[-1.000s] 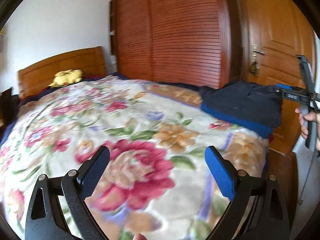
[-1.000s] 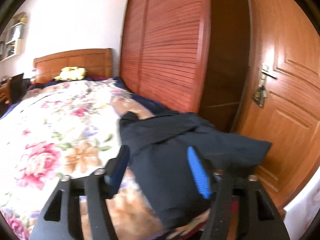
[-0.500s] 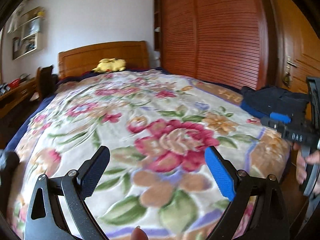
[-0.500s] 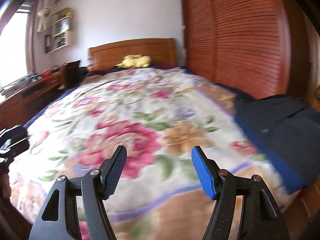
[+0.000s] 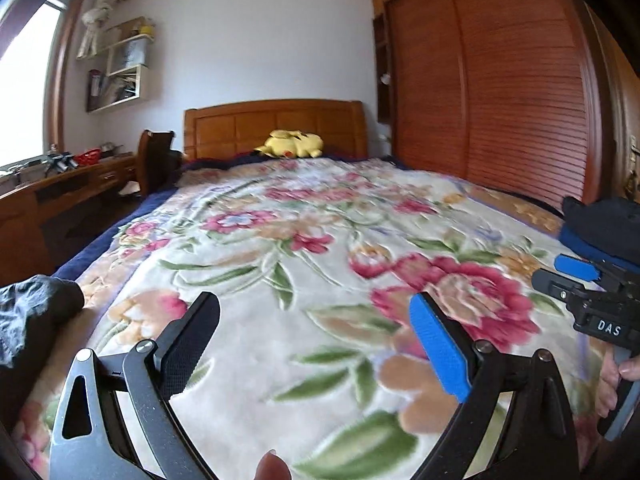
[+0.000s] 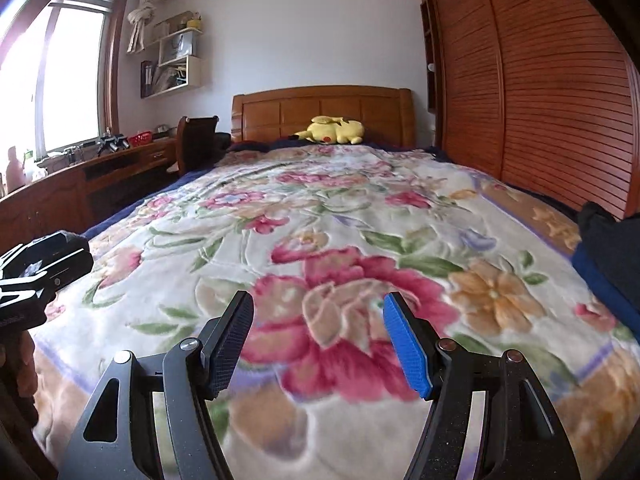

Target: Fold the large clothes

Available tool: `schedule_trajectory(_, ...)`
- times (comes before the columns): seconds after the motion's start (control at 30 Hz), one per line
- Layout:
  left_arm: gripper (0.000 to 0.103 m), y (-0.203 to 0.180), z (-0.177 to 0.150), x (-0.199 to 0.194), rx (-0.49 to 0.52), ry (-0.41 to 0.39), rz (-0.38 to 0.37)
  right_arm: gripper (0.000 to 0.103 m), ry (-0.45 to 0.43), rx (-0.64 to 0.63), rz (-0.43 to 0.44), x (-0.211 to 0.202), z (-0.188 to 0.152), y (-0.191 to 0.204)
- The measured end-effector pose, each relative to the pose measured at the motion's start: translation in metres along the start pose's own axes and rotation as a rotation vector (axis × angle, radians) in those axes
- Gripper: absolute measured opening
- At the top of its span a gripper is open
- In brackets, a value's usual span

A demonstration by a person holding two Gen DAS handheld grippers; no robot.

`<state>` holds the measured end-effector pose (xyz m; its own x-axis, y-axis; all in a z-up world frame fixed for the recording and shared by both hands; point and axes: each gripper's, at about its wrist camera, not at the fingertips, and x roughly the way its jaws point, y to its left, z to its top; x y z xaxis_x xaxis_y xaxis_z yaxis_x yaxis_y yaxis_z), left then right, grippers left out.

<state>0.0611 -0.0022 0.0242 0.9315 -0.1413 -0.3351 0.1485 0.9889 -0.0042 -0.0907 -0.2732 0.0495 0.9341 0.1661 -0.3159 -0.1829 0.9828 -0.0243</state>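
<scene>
A dark navy folded garment (image 5: 604,226) with a blue edge lies at the bed's right side; the right wrist view shows that folded garment (image 6: 608,256) at its right rim. A crumpled dark grey garment (image 5: 32,320) lies at the bed's near left corner. My left gripper (image 5: 316,336) hangs open over the floral blanket (image 5: 320,240), nothing between its fingers. My right gripper (image 6: 318,332) is open too, above a red flower of the blanket (image 6: 320,220). In the left wrist view the right gripper's body (image 5: 592,300) shows at the right edge, held by a hand.
A wooden headboard (image 6: 320,112) with a yellow plush toy (image 6: 332,130) stands at the far end. A slatted wooden wardrobe (image 6: 540,80) runs along the right side. On the left are a desk (image 6: 80,176), a chair (image 6: 198,140) and a window (image 6: 48,72).
Both views have swung left, from the wardrobe and folded garment toward the headboard and the window side, and sunk closer to the blanket. Both grippers stayed open and empty.
</scene>
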Motion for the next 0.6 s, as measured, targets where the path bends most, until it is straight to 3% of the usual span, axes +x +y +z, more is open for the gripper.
schedule_trajectory(0.1, 0.096, 0.006, -0.003, 0.009, -0.035, -0.004, -0.012, 0.07, -0.018, -0.016, -0.014, 0.007, -0.011, -0.001)
schedule_trajectory(0.23, 0.096, 0.006, -0.004, 0.018, -0.025, -0.01, 0.004, 0.079, -0.02, -0.022, -0.018, 0.021, -0.021, -0.002)
schedule_trajectory(0.6, 0.096, 0.011, -0.014, 0.022, -0.049, -0.006, 0.038, 0.079, -0.017, 0.006, -0.02, 0.046, -0.026, 0.001)
